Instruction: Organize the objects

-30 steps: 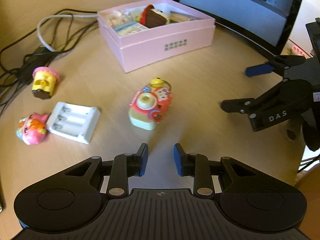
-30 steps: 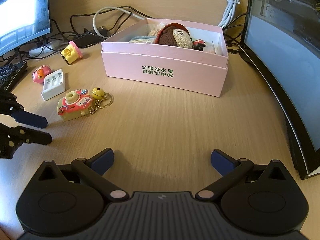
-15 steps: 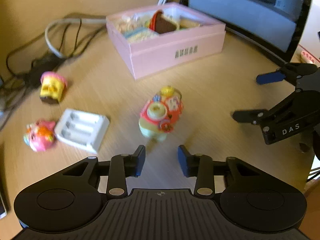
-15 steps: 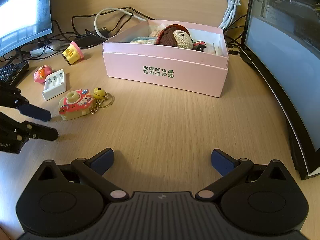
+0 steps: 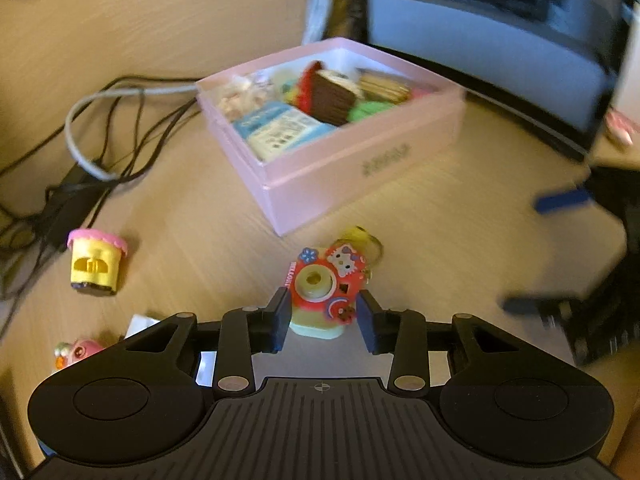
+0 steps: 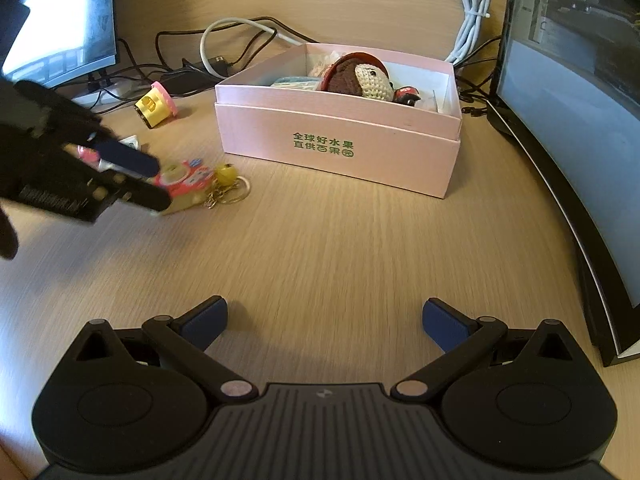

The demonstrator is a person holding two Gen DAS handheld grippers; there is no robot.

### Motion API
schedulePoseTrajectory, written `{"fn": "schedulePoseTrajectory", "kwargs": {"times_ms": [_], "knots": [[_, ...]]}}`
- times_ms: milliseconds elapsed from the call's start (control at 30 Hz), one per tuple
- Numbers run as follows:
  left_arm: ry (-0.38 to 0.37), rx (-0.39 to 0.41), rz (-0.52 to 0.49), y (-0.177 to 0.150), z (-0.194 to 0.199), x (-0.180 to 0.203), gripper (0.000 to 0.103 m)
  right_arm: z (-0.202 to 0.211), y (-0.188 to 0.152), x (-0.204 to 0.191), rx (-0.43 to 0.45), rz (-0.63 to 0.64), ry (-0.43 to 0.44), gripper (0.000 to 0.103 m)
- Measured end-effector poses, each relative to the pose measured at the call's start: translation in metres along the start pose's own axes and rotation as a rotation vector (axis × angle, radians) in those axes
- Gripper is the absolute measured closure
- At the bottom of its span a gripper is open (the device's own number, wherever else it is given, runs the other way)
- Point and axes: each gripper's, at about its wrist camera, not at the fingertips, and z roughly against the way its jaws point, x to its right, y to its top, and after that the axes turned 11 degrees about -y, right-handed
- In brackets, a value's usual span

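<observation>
Sitting ahead of both grippers, the pink box [image 6: 340,140] is already holding several toys. Left gripper [image 5: 323,320] has been advancing and its jaws have just been opening; they're now flanking the toy camera keychain [image 5: 326,292], pads apparently not pressing yet. Right gripper [image 6: 324,320] is hovering spread wide, empty. Pinch looks next, then boxing it.

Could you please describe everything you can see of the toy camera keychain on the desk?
The toy camera keychain looks like rubbery plastic: red-pink front with cartoon stickers, pale round lens, pale green base. It stands upright on the wooden desk, near the pink box. A yellow bell and metal rings trail from it. It sits between the left gripper's open jaws, untouched as far as visible.
</observation>
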Motion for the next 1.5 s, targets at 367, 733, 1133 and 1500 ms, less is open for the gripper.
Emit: {"fn": "schedulePoseTrajectory", "kwargs": {"times_ms": [367,733,1133,1500], "knots": [[0.036,0.068,0.097,0.02,-0.021,-0.021,0.059,0.002,-0.005,0.002,0.032,0.004,0.008,0.0],[0.123,0.106,0.11,0.03,-0.036,-0.025,0.057,0.005,-0.01,0.004,0.048,0.011,0.019,0.0],[0.028,0.111,0.189,0.017,-0.012,-0.008,0.065,0.0,0.024,0.024,0.028,-0.067,0.024,0.0],[0.098,0.205,0.303,-0.007,0.027,0.001,0.065,-0.047,0.102,0.027,0.049,-0.147,-0.26,0.018]]}}
